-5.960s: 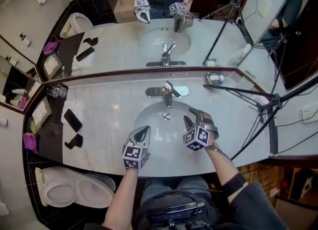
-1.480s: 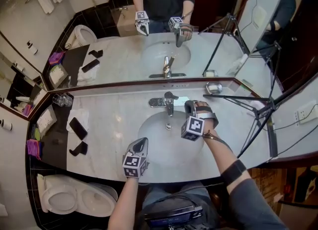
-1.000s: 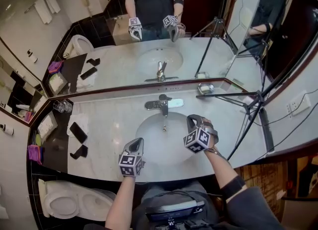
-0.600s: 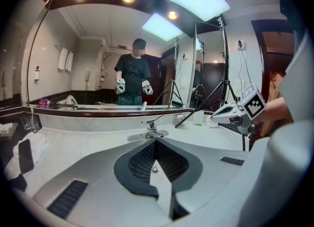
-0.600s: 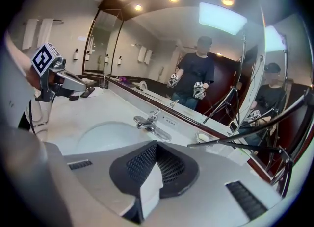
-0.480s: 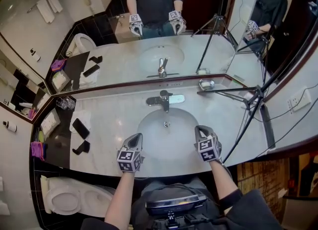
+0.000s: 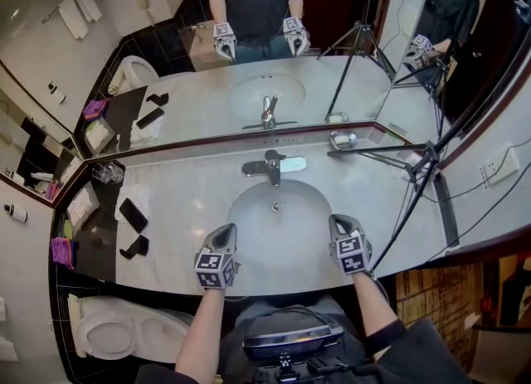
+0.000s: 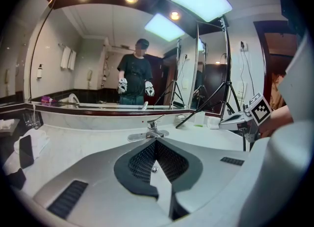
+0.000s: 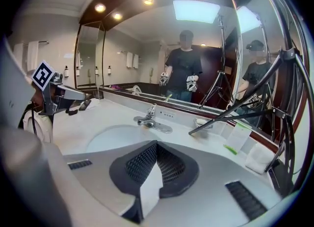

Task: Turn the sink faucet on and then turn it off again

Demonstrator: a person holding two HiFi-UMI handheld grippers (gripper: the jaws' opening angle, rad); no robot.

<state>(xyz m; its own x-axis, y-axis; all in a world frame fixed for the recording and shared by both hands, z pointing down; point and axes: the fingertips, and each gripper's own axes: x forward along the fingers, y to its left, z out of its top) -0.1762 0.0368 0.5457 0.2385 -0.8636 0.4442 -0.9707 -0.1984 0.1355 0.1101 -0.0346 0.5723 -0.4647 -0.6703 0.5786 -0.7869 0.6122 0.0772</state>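
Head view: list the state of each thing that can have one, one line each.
faucet: no water seen running.
sink basin: nothing lying in it.
left gripper: shut, empty, clear of the faucet.
right gripper: shut, empty, clear of the faucet.
phone: lying flat, screen dark.
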